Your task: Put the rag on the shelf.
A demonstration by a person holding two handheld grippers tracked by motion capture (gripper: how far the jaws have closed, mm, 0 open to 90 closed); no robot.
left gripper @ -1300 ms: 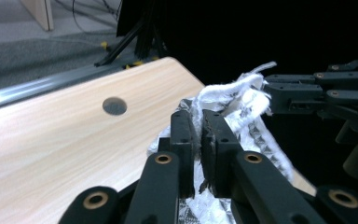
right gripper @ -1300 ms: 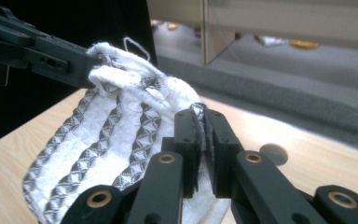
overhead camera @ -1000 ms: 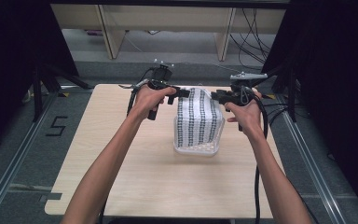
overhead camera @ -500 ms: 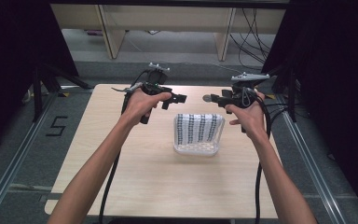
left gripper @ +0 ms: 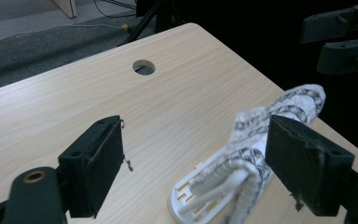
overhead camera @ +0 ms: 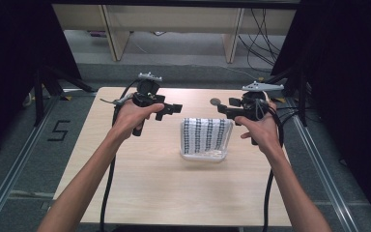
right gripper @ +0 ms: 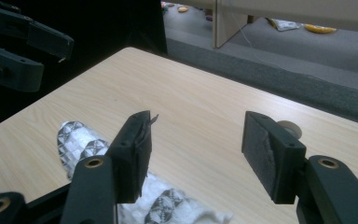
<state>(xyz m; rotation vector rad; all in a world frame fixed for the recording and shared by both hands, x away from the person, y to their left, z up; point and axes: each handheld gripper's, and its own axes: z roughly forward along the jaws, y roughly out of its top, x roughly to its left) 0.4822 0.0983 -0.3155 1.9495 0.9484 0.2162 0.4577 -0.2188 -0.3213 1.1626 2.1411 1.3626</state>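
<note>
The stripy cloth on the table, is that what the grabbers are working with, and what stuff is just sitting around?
Part of the job: patterned cloth; white rack under it; left gripper and right gripper, both open.

Just around: table; cables on the floor.

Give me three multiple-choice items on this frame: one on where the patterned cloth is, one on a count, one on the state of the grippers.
1. Where does the patterned cloth lie?
A. draped over the white rack on the table
B. on the floor
C. clamped in the left gripper

2. How many round holes show in the tabletop in the left gripper view?
A. none
B. one
C. three

3. How do the two grippers stand?
A. both shut on the cloth
B. both open, holding nothing
C. the right gripper shut on the rack

Answers: 1 A, the cloth covers the rack between the hands. 2 B, a single hole shows there. 3 B, each gripper view shows a bare gap between the pads; both sets of jaws have just been opening.
</note>
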